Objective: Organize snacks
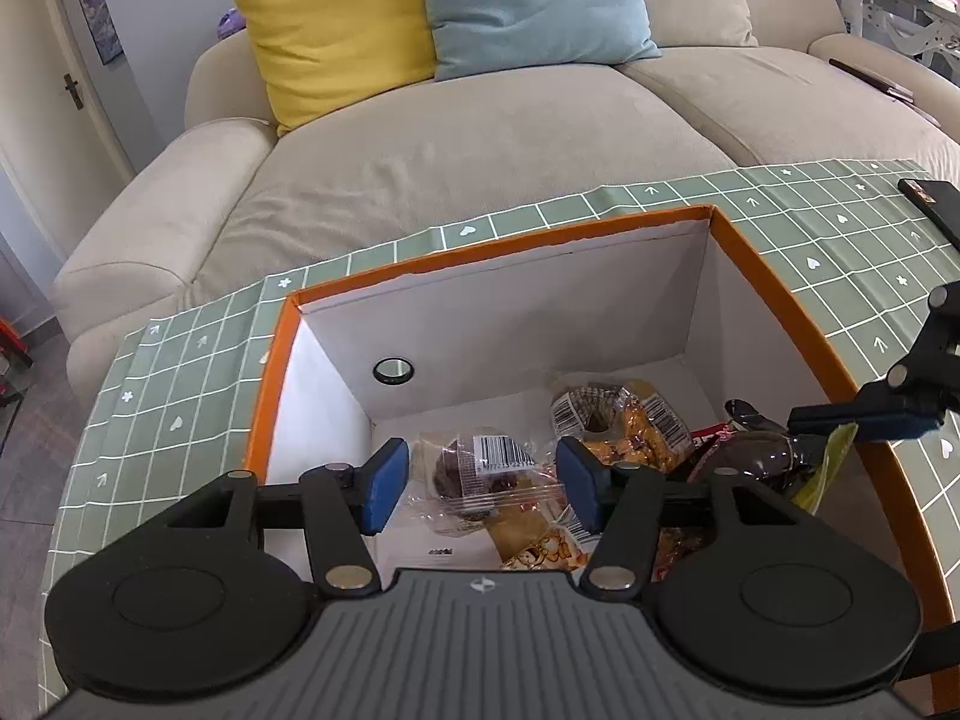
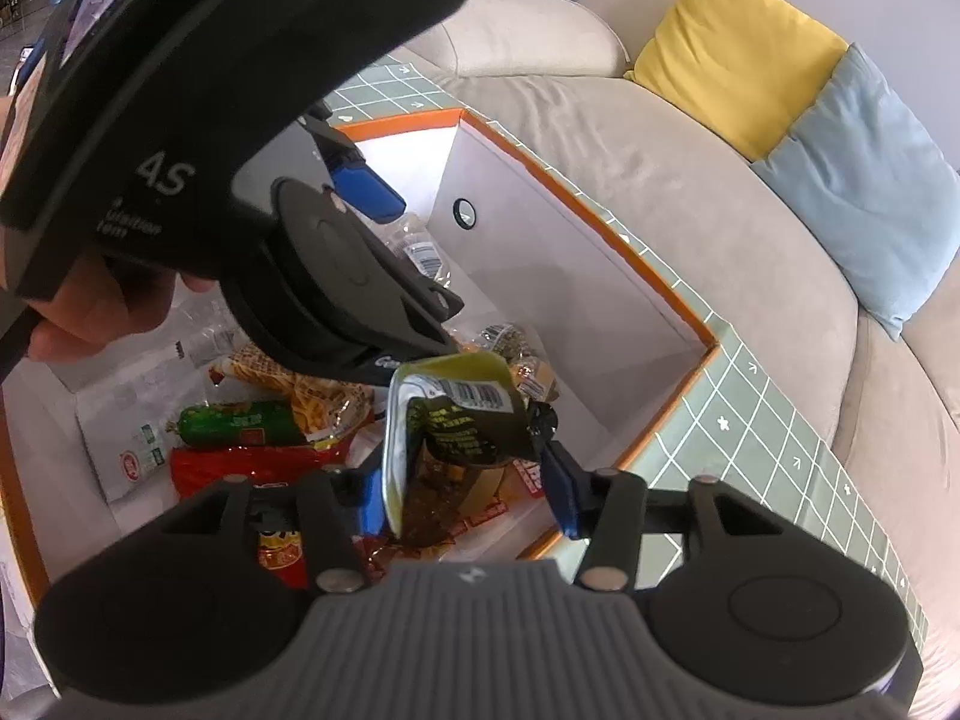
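Note:
An orange-rimmed white box [image 1: 774, 276] holds several snack packets. My left gripper [image 1: 480, 489] hangs open inside it. A clear-wrapped chocolate muffin [image 1: 474, 468] lies loose on the box floor between its blue pads. My right gripper [image 2: 467, 495] is also in the box, jaws apart. A yellow-green and dark packet [image 2: 450, 420] stands between its pads; it leans at the left pad, with a gap to the right pad. In the left wrist view one right-gripper finger [image 1: 858, 417] shows above that packet [image 1: 831, 468].
The box [image 2: 600, 204] sits on a green checked cloth [image 1: 180, 360] in front of a beige sofa [image 1: 480, 138] with yellow and blue cushions. Inside lie a green sausage [image 2: 240, 423], red packets [image 2: 240, 465] and a barcoded pastry [image 1: 600, 414]. A black flat device [image 1: 933, 204] lies at the far right. A hand [image 2: 90, 300] holds the left gripper close by.

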`<move>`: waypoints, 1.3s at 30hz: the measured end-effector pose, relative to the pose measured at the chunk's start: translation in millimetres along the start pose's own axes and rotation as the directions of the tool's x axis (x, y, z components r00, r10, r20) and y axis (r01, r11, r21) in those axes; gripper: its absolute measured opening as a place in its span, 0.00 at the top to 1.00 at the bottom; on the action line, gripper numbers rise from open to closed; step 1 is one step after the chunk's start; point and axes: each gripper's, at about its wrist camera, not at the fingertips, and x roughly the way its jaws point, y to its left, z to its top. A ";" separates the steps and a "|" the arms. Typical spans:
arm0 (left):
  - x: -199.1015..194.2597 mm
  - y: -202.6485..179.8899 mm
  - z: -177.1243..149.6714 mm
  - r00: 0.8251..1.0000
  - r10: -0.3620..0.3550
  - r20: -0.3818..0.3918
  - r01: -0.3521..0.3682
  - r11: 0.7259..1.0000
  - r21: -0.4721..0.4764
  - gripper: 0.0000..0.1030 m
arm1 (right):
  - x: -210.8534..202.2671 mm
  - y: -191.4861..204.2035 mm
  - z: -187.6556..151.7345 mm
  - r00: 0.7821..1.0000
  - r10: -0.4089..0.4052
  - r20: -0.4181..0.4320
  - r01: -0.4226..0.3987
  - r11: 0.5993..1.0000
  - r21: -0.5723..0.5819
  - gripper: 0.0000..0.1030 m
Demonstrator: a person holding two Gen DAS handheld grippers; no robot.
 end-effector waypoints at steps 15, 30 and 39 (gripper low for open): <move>-51.8 -1.7 16.8 0.991 0.034 0.132 -0.034 0.999 -0.005 0.15 | -44.3 -12.9 4.0 0.989 -0.104 0.107 0.095 0.992 0.081 0.23; -162.4 -20.8 1.6 0.928 0.051 0.369 -0.009 0.993 -0.114 0.13 | -163.4 -32.4 -62.2 0.932 -0.242 0.271 0.116 0.905 0.410 0.07; -202.9 -57.5 -24.3 0.909 0.052 0.413 0.000 0.992 -0.126 0.10 | -209.9 -23.5 -107.4 0.896 -0.334 0.293 0.146 0.844 0.517 0.04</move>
